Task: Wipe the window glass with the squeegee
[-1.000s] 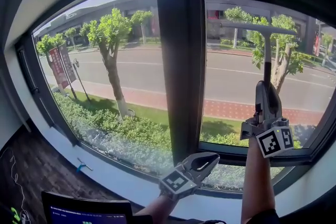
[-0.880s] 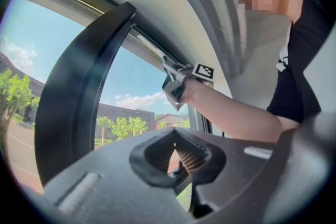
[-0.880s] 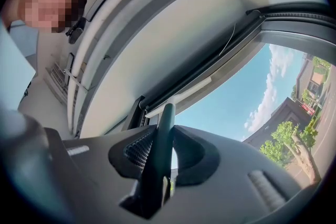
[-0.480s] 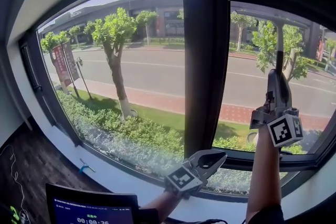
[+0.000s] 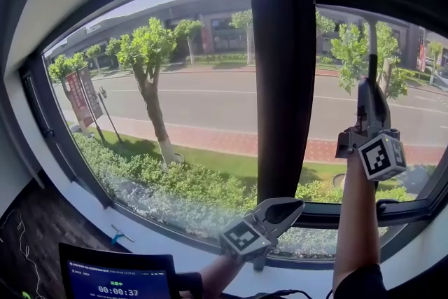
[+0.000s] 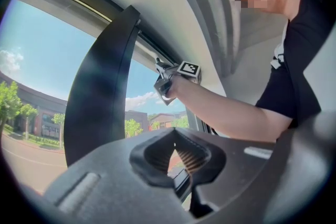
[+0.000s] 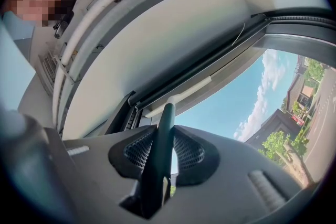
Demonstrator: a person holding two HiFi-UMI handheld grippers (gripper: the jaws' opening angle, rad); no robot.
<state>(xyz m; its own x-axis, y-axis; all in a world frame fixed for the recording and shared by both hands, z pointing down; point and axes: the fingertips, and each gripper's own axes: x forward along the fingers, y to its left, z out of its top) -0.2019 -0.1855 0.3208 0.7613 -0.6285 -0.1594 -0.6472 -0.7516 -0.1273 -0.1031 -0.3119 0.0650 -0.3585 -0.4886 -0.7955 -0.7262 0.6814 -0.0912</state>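
Two grippers are showing, and only the right gripper (image 5: 367,96) is working. Its fingers are clamping the dark handle of the squeegee (image 5: 372,45), which is standing upright against the right-hand window glass (image 5: 413,115). In the right gripper view the pale blade (image 7: 178,96) is lying just under the top frame (image 7: 220,55), seemingly touching the pane, though contact is hard to confirm. To wipe well, the person should be keeping the blade level and evenly pressed while drawing it straight down, without the handle twisting in the grip. The left gripper (image 5: 280,212) is hanging low near the sill (image 5: 150,238), fingers together around nothing.
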